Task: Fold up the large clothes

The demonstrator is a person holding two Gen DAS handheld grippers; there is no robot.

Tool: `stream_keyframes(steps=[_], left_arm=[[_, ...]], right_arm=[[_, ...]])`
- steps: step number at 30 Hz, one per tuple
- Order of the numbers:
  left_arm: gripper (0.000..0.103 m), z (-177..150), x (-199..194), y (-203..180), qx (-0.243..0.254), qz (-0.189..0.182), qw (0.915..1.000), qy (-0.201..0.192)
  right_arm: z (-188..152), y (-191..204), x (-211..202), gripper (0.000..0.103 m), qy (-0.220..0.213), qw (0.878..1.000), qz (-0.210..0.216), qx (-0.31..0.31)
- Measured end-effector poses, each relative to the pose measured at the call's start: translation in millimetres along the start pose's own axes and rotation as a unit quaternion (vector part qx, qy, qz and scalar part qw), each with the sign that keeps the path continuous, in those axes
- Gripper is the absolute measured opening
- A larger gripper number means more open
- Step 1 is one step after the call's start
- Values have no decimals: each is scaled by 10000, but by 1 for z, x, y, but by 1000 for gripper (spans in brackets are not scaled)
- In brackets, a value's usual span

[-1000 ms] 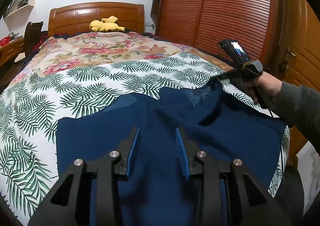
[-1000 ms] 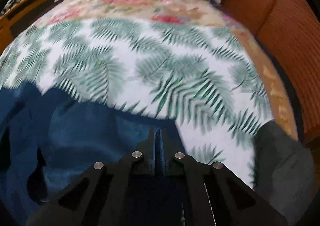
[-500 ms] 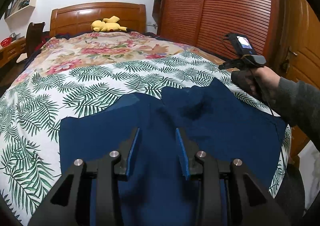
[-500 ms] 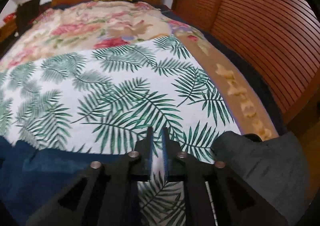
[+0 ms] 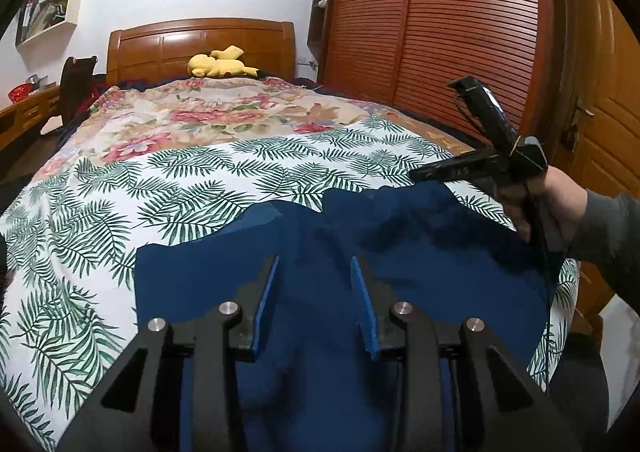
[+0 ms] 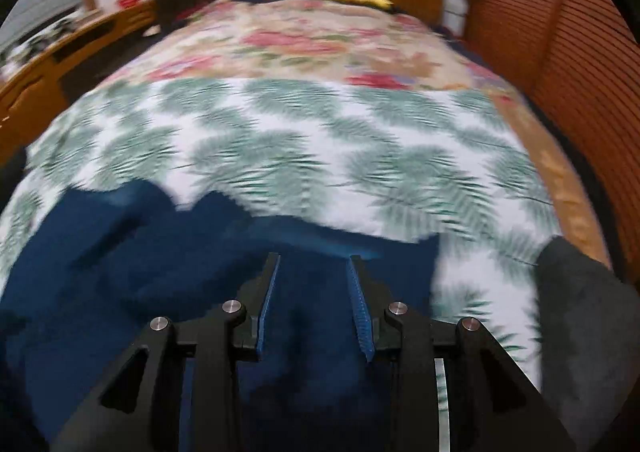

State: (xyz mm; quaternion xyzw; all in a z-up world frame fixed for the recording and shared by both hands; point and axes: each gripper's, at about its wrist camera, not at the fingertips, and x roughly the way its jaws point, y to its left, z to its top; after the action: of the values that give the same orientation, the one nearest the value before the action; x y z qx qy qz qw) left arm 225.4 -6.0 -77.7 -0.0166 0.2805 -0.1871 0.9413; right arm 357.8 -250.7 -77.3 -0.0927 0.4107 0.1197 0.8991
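A large dark blue garment [image 5: 400, 252] lies spread on the near end of the bed, over the leaf-print sheet [image 5: 192, 188]. My left gripper [image 5: 314, 264] is open and empty, held just above the garment's middle. My right gripper [image 6: 314, 262] is open and empty above the garment [image 6: 160, 252] near its far right edge. In the left wrist view the right gripper [image 5: 424, 174] shows at the garment's far right corner, held in a hand. The right wrist view is motion-blurred.
A floral quilt [image 5: 208, 116] covers the far half of the bed, with a yellow plush toy [image 5: 220, 64] by the wooden headboard [image 5: 200, 40]. Slatted wooden wardrobe doors [image 5: 440, 24] run along the right. A wooden desk [image 5: 24, 116] stands at the left.
My right gripper was shut on the garment's far right corner, let it go onto the bed and now stands open. It swung back over the garment. My left gripper stayed still and open.
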Motion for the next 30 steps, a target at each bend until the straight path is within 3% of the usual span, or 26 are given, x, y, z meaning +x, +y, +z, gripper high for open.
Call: stream_keyframes(steps=[3,7,21,30], left_arm=[[34,-1,-3,3,-15,29,10000,-7],[34,-2,-7,8,-37,69,10000,-17],[34,-4,-9,20,-150,96,9998,-15],[34,-4,-8,20,-125,119,9999,-6]], right_arm=[[0,40,4,33,-43,9980,581,-234],[0,79,14,33,11,9947,827,-607],[-30,115,49,37,556,9902,593,-1135],[-13,122,76,43,753,9882,376,-1282]])
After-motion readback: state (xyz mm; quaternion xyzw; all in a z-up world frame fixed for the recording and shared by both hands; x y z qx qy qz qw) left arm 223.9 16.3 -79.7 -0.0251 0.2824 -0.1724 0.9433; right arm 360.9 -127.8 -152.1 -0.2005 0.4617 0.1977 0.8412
